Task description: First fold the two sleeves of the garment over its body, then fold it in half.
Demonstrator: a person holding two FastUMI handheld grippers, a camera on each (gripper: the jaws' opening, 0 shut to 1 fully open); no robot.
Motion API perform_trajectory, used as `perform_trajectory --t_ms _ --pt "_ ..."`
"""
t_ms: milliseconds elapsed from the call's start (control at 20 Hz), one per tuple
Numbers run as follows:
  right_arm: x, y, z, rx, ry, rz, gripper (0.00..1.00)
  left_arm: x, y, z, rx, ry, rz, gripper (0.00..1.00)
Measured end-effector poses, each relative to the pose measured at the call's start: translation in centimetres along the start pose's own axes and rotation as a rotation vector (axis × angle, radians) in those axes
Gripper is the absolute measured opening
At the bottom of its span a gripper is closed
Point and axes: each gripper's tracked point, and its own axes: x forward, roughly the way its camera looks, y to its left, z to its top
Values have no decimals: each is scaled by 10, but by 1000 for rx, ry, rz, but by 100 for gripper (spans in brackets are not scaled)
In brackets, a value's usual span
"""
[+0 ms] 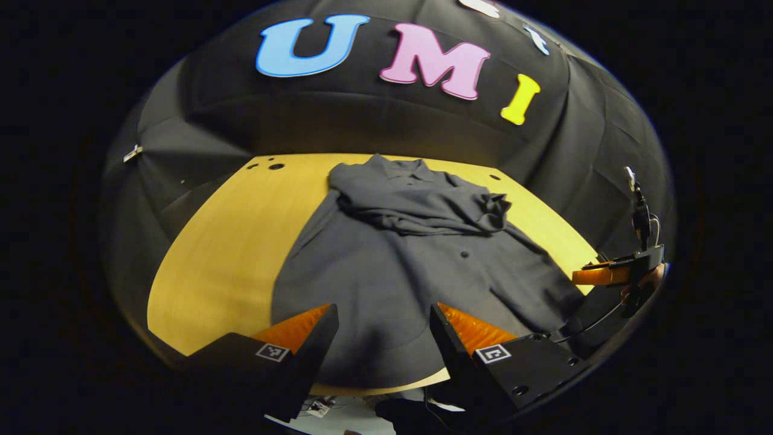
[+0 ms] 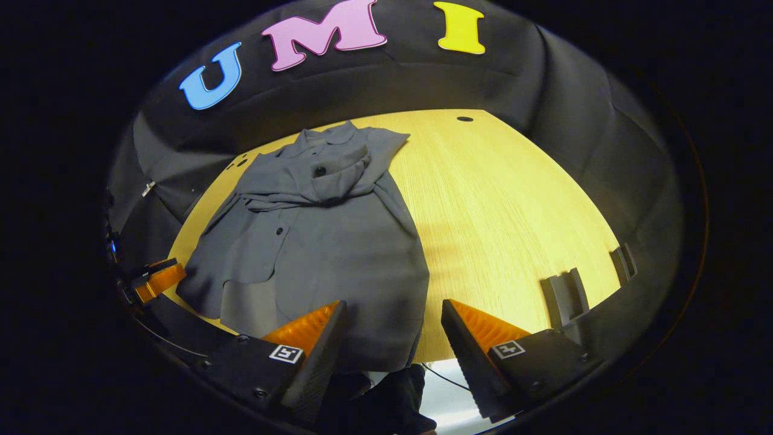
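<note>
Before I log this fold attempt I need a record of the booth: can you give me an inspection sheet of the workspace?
Surface: wooden table, round holes near the far edge.
Job's things: grey shirt flat, collar far, sleeves bunched across the chest, hem at the near edge.
Clutter: nothing seen.
Grippers: left gripper and right gripper open above the hem, holding nothing.
Cables: dark cable beside the table edge.
Surroundings: black cloth wall; two grey brackets on the table rim.

I see a yellow wood-grain counter (image 2: 513, 199) with small dark round holes near its far edge (image 2: 465, 119). Two dark slotted brackets (image 2: 564, 296) sit at its near right edge. Black cloth wall behind (image 1: 362, 121); a small metal clip (image 1: 132, 153) on it, far left.
</note>
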Motion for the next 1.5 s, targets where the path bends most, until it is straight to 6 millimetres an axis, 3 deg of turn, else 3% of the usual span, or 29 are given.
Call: perform_trajectory --t_ms 200,300,550,800,1000,1200,1300,1450,1500 --pt "9 0 -14 25 45 -12 96 -3 45 -33 -38 78 120 96" --pt "14 -1 -21 15 67 -23 96 -3 54 -42 -54 104 141 96" --pt "24 5 -29 -11 97 -18 96 8 62 -42 -64 119 176 94" --pt "29 11 -31 -31 109 -5 97 3 86 -47 -39 130 250 95" --pt "32 10 -31 -59 114 -9 98 8 80 -68 -23 214 212 96" --pt "37 18 -37 -199 136 -9 97 15 70 -66 15 213 178 98" --pt "38 26 -34 -229 153 37 82 24 57 -59 83 184 135 64" --pt "42 29 -29 -219 143 46 6 37 49 -54 169 189 108 14" --pt "42 29 -30 -200 145 50 6 36 51 -52 146 208 109 8"
